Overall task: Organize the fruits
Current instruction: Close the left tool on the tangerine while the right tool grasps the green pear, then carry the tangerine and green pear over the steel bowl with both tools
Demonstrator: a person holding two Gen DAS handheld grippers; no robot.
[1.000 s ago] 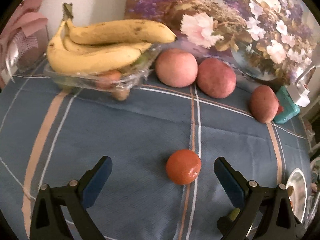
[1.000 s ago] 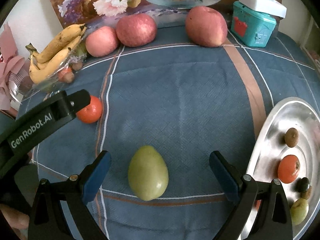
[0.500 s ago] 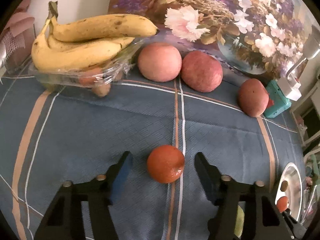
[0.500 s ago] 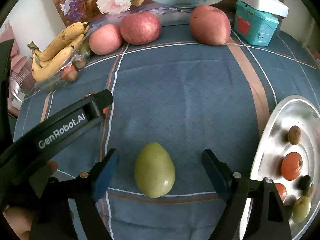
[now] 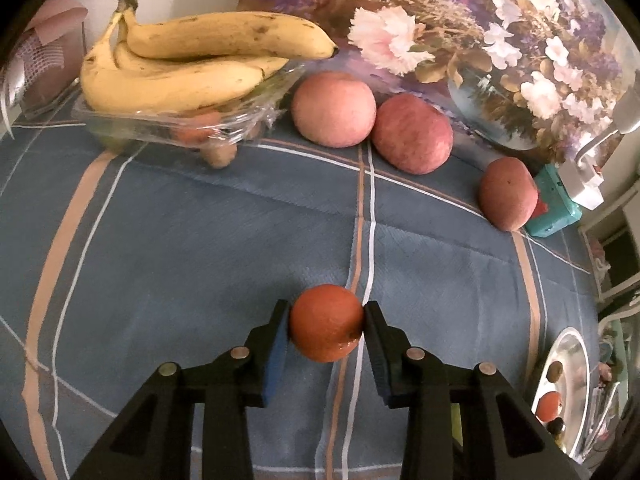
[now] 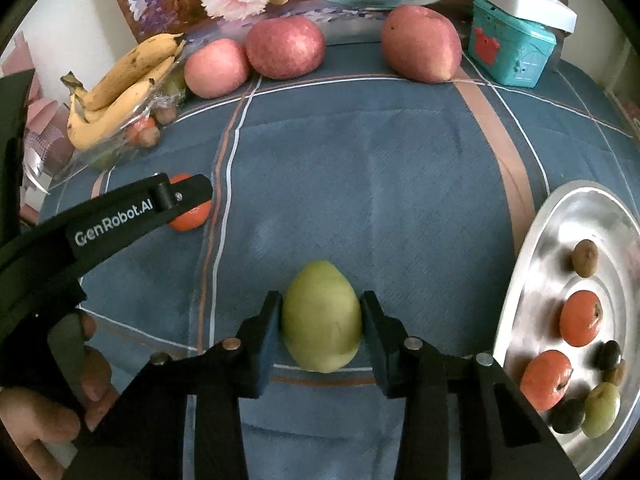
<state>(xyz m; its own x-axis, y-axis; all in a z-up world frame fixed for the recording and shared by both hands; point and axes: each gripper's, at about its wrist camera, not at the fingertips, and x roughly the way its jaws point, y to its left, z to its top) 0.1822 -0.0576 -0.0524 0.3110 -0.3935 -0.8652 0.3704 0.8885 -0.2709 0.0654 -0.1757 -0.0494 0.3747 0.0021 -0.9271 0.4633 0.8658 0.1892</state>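
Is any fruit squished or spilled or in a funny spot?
Nothing looks squished or spilled. One small brown fruit sits on the cloth just outside the clear tray under the bananas, as if it rolled out.

A home: plaid tablecloth [image 5: 200, 240], floral painting [image 5: 460, 20], fruit.

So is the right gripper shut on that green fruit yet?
Shut: the right gripper has just closed, both pads pressing the green fruit on the blue cloth.

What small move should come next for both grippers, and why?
Probably lift both straight up. The left gripper has just closed, its pads pressing the orange tangerine; the right gripper has just closed on the green fruit. Both fruits sit on the blue tablecloth, and the steel plate holds similar fruit.
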